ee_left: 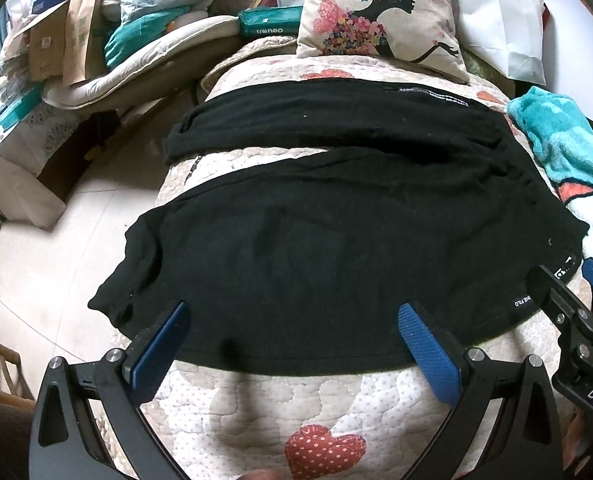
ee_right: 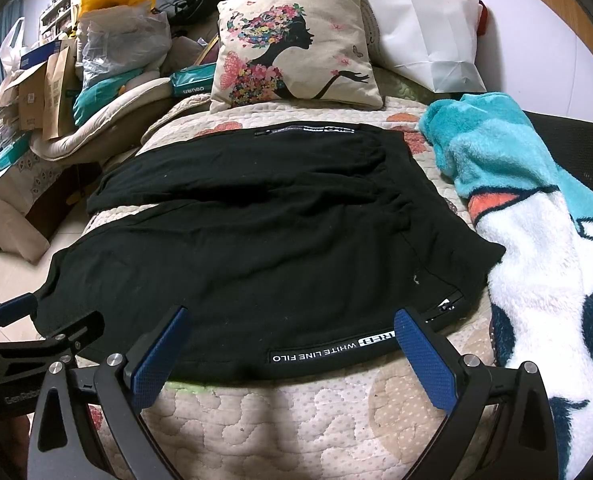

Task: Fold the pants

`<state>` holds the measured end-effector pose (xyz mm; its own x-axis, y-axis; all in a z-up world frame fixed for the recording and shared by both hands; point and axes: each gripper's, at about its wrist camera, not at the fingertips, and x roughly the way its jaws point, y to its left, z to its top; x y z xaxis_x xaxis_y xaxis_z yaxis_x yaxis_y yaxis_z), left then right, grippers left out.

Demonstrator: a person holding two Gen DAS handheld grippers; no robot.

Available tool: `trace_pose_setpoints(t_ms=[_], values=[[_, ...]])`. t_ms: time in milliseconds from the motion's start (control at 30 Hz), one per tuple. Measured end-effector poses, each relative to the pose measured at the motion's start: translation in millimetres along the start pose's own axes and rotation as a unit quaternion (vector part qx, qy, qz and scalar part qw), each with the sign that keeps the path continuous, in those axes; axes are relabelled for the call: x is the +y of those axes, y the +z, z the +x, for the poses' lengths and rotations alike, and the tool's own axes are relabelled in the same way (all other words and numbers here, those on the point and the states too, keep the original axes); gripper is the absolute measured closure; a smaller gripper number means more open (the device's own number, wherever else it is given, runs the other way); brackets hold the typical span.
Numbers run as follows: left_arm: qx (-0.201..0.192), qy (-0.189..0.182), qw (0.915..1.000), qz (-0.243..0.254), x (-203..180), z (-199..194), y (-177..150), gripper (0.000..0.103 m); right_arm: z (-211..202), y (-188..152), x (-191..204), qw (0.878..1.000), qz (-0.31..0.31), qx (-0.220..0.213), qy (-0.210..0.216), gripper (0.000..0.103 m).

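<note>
Black pants (ee_left: 336,240) lie spread across a quilted bedcover (ee_left: 316,412) dotted with red hearts, the two legs running off toward the left edge of the bed and a strip of cover showing between them. The near hem carries a white-lettered label (ee_right: 328,350), and a second label strip sits on the far leg close to the pillow. The left gripper (ee_left: 296,344) hangs over the near edge of the pants with its blue fingers spread wide apart, holding nothing; the right gripper (ee_right: 292,346) is just beside it over the labelled stretch, its jaws likewise wide apart and empty. Each tool shows at the border of the other's view. At the head of the bed a cushion (ee_right: 296,48) printed with a flower-haired silhouette leans up, a white paper bag (ee_right: 424,32) beside it. A teal and white fleece blanket (ee_right: 536,220) runs along the right side, touching the waist end of the pants. Boxes and plastic bags (ee_right: 120,40) are heaped to the left.
</note>
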<state>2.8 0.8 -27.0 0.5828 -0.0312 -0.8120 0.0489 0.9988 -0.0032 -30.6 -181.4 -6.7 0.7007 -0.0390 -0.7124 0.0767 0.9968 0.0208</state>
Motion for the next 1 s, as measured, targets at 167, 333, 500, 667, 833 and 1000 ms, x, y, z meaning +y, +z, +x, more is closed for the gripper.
trace_pose_setpoints(t_ms=[167,333,500,667,833,1000], values=[[0.005,0.004,1.0000,0.001,0.5,3.5,-0.1,0.000,0.9,-1.1,0.9,1.000,-0.001,0.000,-0.001,0.000],[0.014,0.001,0.9999,-0.002,1.5,7.6,-0.2,0.000,1.4,-2.6,0.6,1.000,0.001,0.002,-0.001,0.000],[0.017,0.000,0.9999,-0.003,1.7,8.0,-1.3,0.000,0.9,-1.2,-0.7,1.000,0.001,0.002,-0.001,0.000],[0.017,0.001,0.9999,-0.002,1.4,8.0,-1.5,0.000,1.3,-1.3,-1.7,1.000,0.002,0.004,0.000,0.000],[0.028,0.008,0.9996,0.001,1.4,14.5,-2.7,0.000,1.9,-2.0,-2.2,1.000,0.003,0.005,0.000,0.000],[0.057,0.010,0.9983,0.000,4.5,28.0,-8.0,0.000,1.7,-2.6,-2.3,1.000,0.004,0.006,-0.001,0.000]])
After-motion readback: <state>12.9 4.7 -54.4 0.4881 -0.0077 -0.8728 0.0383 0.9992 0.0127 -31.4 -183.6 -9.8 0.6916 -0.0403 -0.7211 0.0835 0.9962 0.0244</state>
